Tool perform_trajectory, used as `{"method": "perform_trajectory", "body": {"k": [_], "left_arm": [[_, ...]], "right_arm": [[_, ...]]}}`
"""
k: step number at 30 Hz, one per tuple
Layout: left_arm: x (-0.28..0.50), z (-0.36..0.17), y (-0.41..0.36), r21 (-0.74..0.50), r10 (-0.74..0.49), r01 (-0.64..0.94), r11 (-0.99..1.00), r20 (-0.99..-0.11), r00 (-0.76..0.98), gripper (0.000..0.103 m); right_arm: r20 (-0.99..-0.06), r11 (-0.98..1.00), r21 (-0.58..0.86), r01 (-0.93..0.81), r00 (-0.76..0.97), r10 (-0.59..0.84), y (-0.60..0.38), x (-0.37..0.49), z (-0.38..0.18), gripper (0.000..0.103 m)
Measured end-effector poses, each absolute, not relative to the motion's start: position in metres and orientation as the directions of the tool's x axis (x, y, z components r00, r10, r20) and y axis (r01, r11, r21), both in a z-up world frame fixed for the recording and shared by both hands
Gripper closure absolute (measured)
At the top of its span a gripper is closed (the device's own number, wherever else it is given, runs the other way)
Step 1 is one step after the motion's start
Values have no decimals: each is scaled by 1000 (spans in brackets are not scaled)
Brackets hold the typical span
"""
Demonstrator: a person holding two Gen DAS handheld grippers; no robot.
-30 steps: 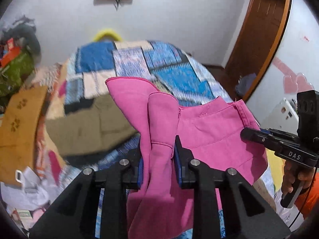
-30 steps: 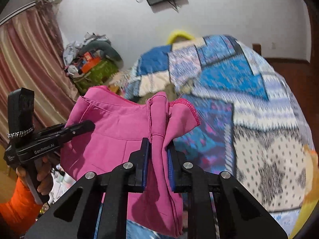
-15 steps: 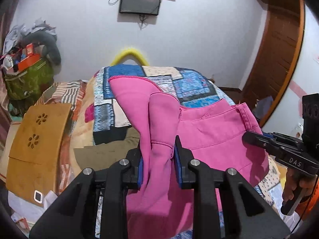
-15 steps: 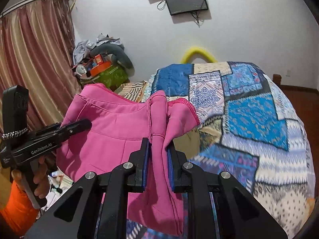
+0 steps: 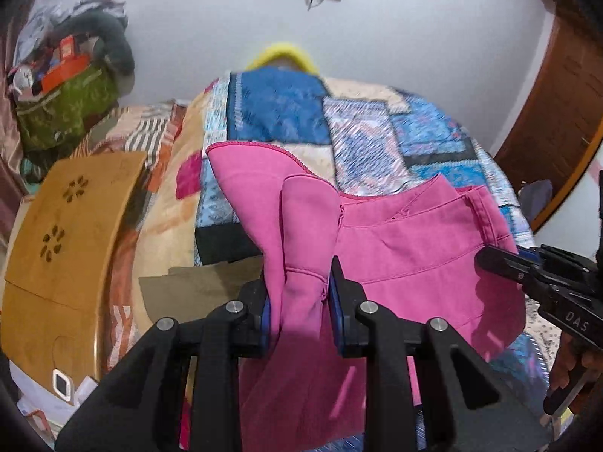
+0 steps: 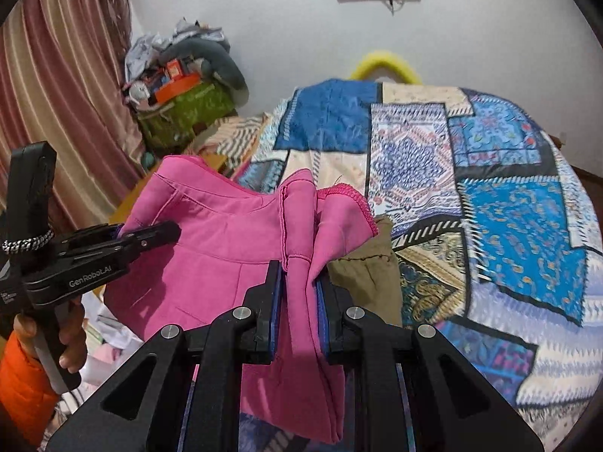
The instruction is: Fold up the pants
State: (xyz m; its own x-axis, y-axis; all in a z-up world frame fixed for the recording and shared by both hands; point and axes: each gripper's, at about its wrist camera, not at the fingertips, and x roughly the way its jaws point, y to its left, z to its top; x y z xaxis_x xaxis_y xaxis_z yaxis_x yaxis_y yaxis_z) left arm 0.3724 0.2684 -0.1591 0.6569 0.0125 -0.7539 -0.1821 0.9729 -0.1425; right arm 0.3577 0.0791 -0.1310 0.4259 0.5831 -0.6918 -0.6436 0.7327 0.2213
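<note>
Right now the left gripper (image 5: 300,301) has its blue-padded black fingers (image 5: 265,310) pinched on a bunched fold of the bright pink fabric pants (image 5: 407,248), and the right gripper (image 6: 297,293) clamps another gathered fold of the same garment between its own blue pads (image 6: 277,301). Between the two grips the pink cloth hangs raised in the air above the bed, its stitched hem standing up beyond the fingers and the rest drooping below them. Under it lies a blue, white and cream patchwork quilt (image 6: 508,207), with an olive-brown garment (image 6: 365,278) flat on the quilt just past the right fingers. A tan wooden board with flower-shaped cutouts (image 5: 64,226) sits at the bed's left side.
</note>
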Motion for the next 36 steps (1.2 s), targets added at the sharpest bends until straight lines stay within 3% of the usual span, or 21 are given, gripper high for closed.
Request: {"method": "perform_trajectory", "body": {"k": [12,16,19,20,22,30,36], "left_arm": [[420,-254,307,-153,-1,-235,960,-841,541,71],[419,-264,316,-115,43,-255,960,-840,541,48],[414,-261,326,-98,75,-283,954,-837,542,39],[411,-261,329,-98,80,-292,951,-837,542,33],[405,-258,335,-98,90,-310,946,-837,540,30],[369,-214,329,-84,121,-320,944,-811,572,30],[319,-141,303,-117,103,-267,957,-722,684,30]], "right_arm": [[-795,735,189,-651,338,504,117,400,-194,87],[-816,754,157,-638,346,462,113,405,-203,81],[-829,780,115,-615,374,416,107,407,-205,79],[-835,786,107,-609,375,403,104,409,-204,73],[-846,801,99,-591,374,380,97,410,-202,64],[-793,812,111,-573,441,420,64,378,-152,59],[-685,792,103,-602,534,495,43,320,-89,59]]}}
